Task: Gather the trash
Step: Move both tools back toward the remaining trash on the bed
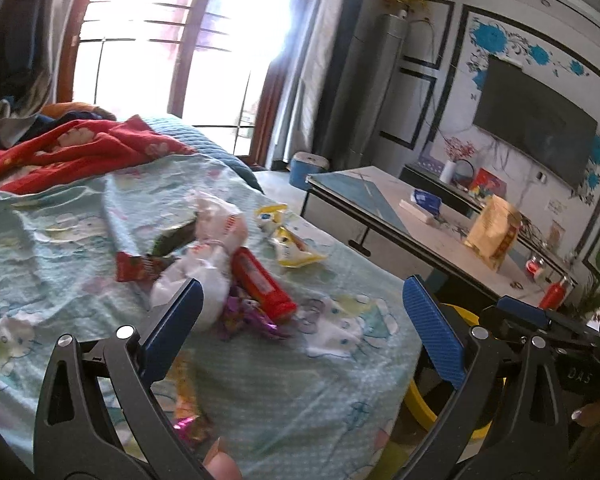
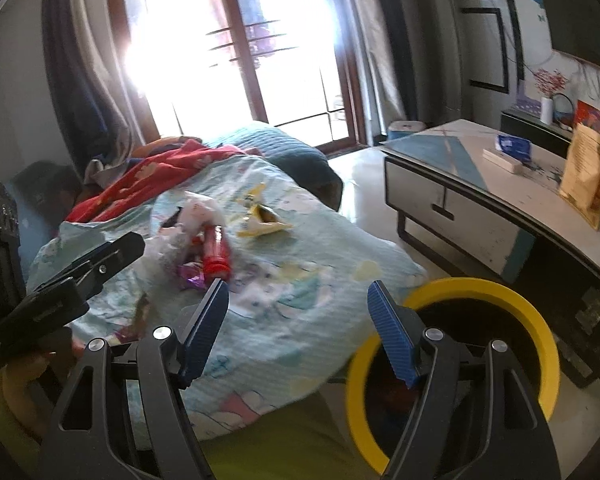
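Trash lies in a heap on the light blue bedsheet (image 1: pixel 284 392): a red tube wrapper (image 1: pixel 262 284), a crumpled white plastic bag (image 1: pixel 210 256), purple foil (image 1: pixel 246 318), yellow snack packets (image 1: pixel 294 250) and a red packet (image 1: pixel 138 266). My left gripper (image 1: pixel 300 312) hangs open just short of the heap with nothing between its fingers. In the right wrist view my right gripper (image 2: pixel 298 320) is open and empty above the sheet, the red tube wrapper (image 2: pixel 216 254) just beyond its left fingertip. A yellow-rimmed bin (image 2: pixel 536 320) stands on the floor at the bed's corner.
An orange wrapper (image 1: pixel 186 392) lies on the sheet nearer me. A red blanket (image 1: pixel 80 152) is bunched at the bed's far end. A low table (image 2: pixel 476 184) with a yellow bag (image 2: pixel 588 176) stands across the floor gap. The left gripper's body (image 2: pixel 60 284) shows in the right wrist view.
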Available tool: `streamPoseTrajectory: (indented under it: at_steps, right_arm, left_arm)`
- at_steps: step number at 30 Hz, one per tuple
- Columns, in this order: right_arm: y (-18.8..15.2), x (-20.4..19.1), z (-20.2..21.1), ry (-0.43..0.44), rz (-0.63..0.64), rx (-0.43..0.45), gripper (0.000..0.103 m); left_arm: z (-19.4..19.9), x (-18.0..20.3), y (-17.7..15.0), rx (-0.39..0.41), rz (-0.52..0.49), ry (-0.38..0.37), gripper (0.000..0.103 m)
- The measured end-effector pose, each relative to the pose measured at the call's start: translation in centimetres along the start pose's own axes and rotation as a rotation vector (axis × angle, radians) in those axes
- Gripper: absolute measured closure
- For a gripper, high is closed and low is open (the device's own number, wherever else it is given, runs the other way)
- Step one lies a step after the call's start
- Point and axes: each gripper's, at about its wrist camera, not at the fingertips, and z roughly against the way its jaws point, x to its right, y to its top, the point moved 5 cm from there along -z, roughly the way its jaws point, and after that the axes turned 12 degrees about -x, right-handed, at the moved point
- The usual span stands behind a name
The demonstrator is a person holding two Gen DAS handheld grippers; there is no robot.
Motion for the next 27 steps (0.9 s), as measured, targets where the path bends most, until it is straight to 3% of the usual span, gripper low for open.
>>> streamPoseTrajectory:
  at_steps: [16, 27]
  right_arm:
    - [4.5, -3.5, -5.1, 0.013, 0.067, -0.026, 0.033]
    - [8.1, -4.2, -11.5, 0.013, 0.086, -0.097, 0.033]
  left_arm:
    - [0.7, -7.2, 0.7, 0.013, 0.142, 0.06, 0.011]
    - [-1.3, -9.4, 0.1, -0.045, 0.188, 0.02, 0.011]
